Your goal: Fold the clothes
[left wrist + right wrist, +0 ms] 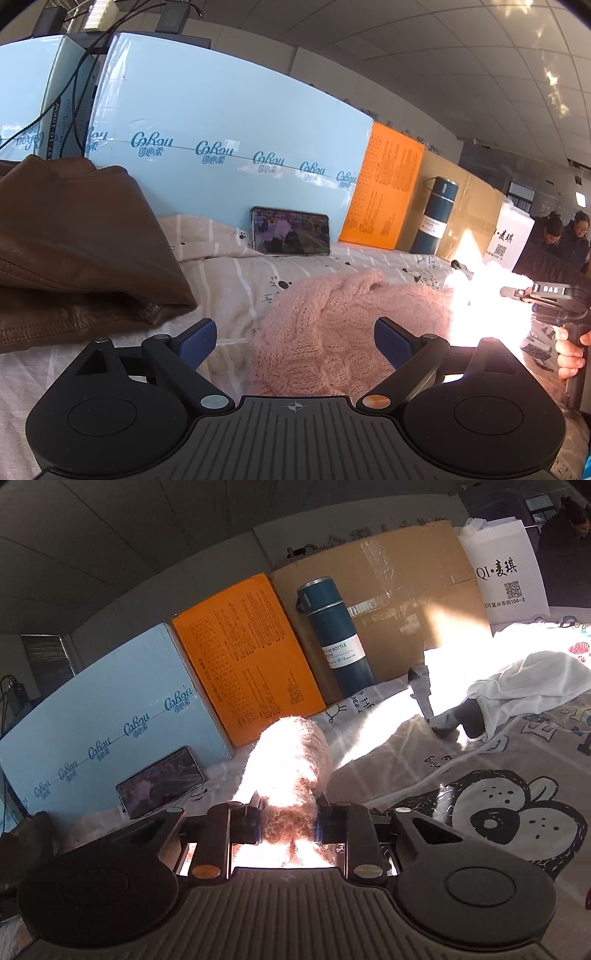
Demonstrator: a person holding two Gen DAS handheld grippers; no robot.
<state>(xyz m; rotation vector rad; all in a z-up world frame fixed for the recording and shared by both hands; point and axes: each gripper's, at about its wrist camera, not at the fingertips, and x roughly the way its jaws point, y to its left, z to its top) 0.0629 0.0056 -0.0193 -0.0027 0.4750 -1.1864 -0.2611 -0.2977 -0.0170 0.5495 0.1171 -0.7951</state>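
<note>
Pink sweater: I see the knitted pink sweater (343, 332) lying on the patterned bedsheet (236, 280), just ahead of my left gripper; its right end is lifted and washed out by sunlight.
Right gripper: my right gripper (289, 823) has its pads pressed in on a bunched fold of that sweater (286, 771), the knit standing up between them; the hand (570, 350) holding it shows at the right edge of the left view.
Left gripper: my left gripper (295, 339) hangs with its jaws spread wide, nothing between them, the sweater's near edge lying under the gap.
Other clothes: I count one brown leather jacket (77, 243) folded to the left, and one white garment (524, 690) crumpled over something dark grey on the far right.
Containers: four boxes stand along the back, namely two light-blue cartons (229, 122), one orange box (384, 192), one brown cardboard box (399, 590); all shut, contents hidden. One white paper bag (506, 576) has something white sticking from its top.
Bottle: one teal vacuum bottle (336, 635), lid on, upright against the cardboard box.
Phone: one phone (290, 235) propped on its side against a blue carton, screen lit.
</note>
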